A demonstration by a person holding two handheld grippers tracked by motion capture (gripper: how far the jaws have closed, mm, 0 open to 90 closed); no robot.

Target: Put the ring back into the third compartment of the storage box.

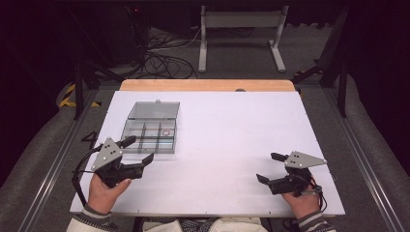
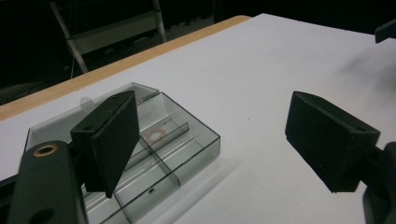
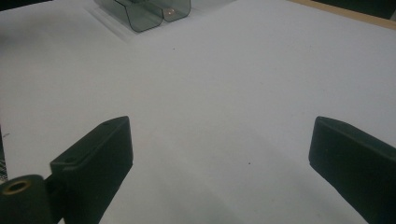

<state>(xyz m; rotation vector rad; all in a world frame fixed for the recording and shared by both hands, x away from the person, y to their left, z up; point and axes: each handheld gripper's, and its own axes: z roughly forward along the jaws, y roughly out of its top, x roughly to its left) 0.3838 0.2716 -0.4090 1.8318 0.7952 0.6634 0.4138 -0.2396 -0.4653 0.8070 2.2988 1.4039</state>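
A lab or recording studio: a white table top (image 1: 232, 145) on a wooden bench stands in a dark room with black walls, loose cables (image 1: 164, 60) tangled on the grey floor, a metal stand (image 1: 241, 34) behind, and hazard tape (image 1: 67, 96) on the floor.

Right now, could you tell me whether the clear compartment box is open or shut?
Open: the box has its lid folded back flat, baring the dividers and a small ring.
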